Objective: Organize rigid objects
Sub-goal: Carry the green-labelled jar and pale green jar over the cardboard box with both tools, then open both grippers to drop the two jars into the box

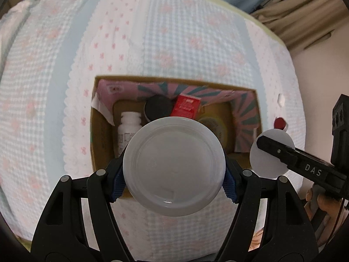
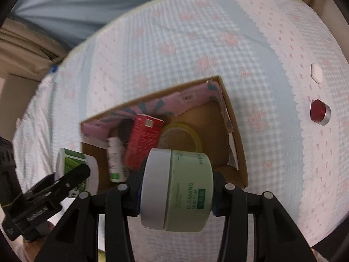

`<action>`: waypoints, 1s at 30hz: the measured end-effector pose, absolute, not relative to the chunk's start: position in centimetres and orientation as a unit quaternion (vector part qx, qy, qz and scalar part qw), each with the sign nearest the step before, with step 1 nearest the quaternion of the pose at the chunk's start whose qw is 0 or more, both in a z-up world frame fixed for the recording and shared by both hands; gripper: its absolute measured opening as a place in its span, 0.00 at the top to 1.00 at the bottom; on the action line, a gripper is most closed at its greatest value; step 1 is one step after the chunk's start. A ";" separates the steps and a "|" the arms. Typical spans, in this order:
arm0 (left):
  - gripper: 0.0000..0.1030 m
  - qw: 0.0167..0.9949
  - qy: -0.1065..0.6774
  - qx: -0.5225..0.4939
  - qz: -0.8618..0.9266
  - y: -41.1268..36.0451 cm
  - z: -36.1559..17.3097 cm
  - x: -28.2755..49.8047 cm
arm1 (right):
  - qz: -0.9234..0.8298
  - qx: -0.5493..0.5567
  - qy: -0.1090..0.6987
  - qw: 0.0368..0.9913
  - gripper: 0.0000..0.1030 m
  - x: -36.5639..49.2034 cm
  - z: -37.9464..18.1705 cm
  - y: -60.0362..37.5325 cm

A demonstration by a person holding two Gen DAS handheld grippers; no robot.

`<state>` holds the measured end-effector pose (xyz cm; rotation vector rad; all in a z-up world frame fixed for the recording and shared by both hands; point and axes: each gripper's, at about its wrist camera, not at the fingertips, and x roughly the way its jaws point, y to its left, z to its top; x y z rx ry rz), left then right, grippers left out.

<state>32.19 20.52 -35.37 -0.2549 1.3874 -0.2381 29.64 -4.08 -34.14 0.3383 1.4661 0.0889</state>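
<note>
My left gripper (image 1: 174,185) is shut on a white round jar (image 1: 174,166), held over the near edge of an open cardboard box (image 1: 102,144); this jar shows a green label in the right wrist view (image 2: 74,163). My right gripper (image 2: 175,198) is shut on a pale green "Cleaning Mud Film" jar (image 2: 187,187) with a white lid, just before the box (image 2: 237,150). Its white end shows in the left wrist view (image 1: 268,166). Inside the box lie a white bottle (image 1: 128,128), a black-lidded jar (image 1: 158,108), a red carton (image 1: 185,106) and a yellow tape roll (image 2: 181,137).
The box rests on a bed with a blue and pink checked cover (image 1: 152,32). A red tealight in a metal cup (image 2: 319,111) and a small white object (image 2: 316,72) lie on the cover right of the box. Curtains (image 1: 305,6) hang behind.
</note>
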 end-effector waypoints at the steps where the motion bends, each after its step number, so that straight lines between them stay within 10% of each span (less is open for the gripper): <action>1: 0.34 0.753 0.639 -0.114 -0.110 20.4 -36.0 32.2 | 0.038 0.149 0.669 0.727 0.60 29.7 -34.9 -4.1; 17: 0.33 0.751 0.652 -0.046 -0.095 19.9 -40.0 32.2 | 0.006 0.118 0.686 0.718 0.60 30.4 -39.8 -4.8; 19: 0.13 0.755 0.645 -0.042 -0.109 19.5 -39.6 32.3 | 0.006 0.117 0.684 0.720 0.59 30.6 -39.9 -4.7; 21: 0.00 0.763 0.633 -0.049 -0.123 19.3 -38.7 32.2 | 0.006 0.122 0.677 0.726 0.46 30.6 -39.6 -4.7; 23: 0.00 0.763 0.633 -0.044 -0.123 19.2 -38.4 32.2 | 0.002 0.131 0.669 0.731 0.01 30.6 -39.1 -4.9; 30: 0.00 0.754 0.647 -0.054 -0.102 20.2 -38.6 30.7 | 0.007 0.153 0.664 0.732 0.00 29.6 -38.3 -5.4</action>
